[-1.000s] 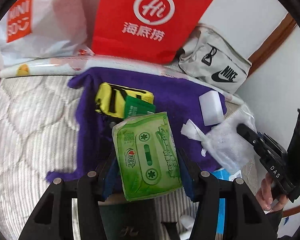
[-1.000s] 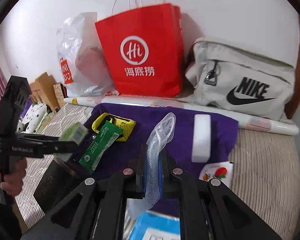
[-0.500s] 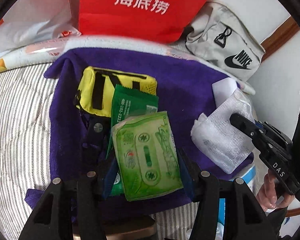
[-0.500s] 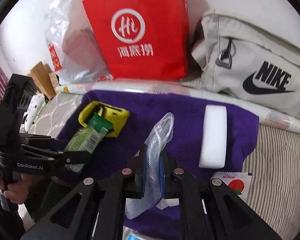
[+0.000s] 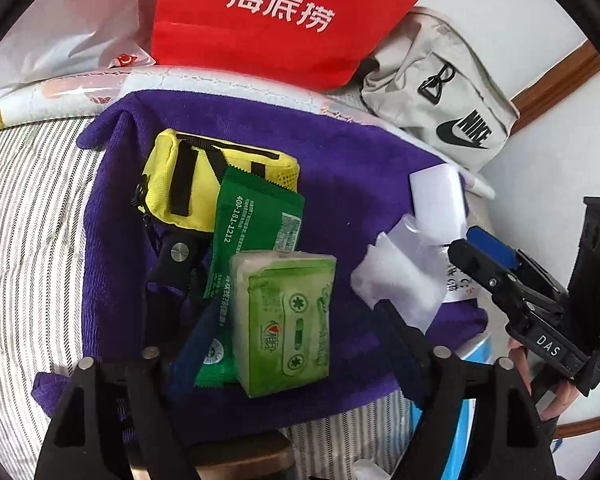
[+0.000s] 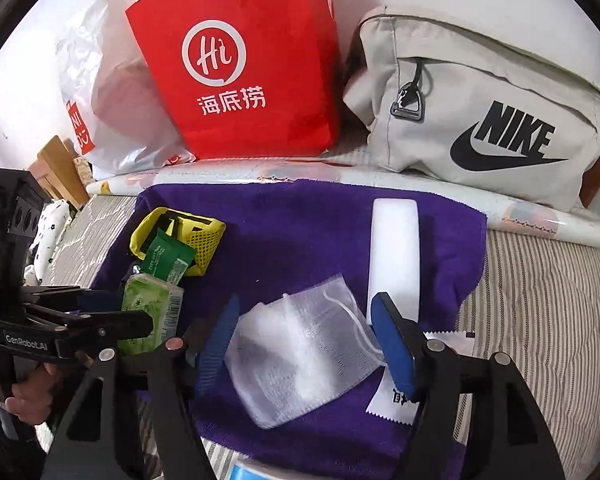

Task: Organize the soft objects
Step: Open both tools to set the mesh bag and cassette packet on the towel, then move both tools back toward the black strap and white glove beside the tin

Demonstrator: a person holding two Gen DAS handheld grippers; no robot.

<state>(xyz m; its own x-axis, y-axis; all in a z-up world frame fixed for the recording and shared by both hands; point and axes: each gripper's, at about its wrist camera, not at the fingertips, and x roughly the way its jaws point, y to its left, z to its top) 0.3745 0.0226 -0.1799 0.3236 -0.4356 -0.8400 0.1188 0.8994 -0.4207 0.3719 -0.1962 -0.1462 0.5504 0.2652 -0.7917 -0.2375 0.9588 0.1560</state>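
Note:
A green tissue pack (image 5: 288, 320) lies on the purple towel (image 5: 340, 180), half over a green sachet (image 5: 256, 232) and below a yellow pouch (image 5: 188, 184). My left gripper (image 5: 298, 304) straddles the pack, its jaws opening and its pads clear of it. In the right wrist view a white mesh bag (image 6: 300, 352) lies flat on the purple towel (image 6: 292, 224), beside a white sponge block (image 6: 394, 256). My right gripper (image 6: 306, 300) is around the bag, jaws opening and not pressing on it. The left gripper (image 6: 136, 312) and tissue pack (image 6: 152, 308) show at the left there.
A red paper bag (image 6: 244, 64), a white plastic bag (image 6: 100, 92) and a grey Nike bag (image 6: 480, 112) stand against the wall behind the towel. A white sachet (image 6: 396, 400) lies at the towel's near right edge. Striped bedding (image 6: 540, 300) surrounds the towel.
Both grippers came down to the towel and their jaws spread. The tissue pack and the mesh bag, held before, now lie released on the towel.

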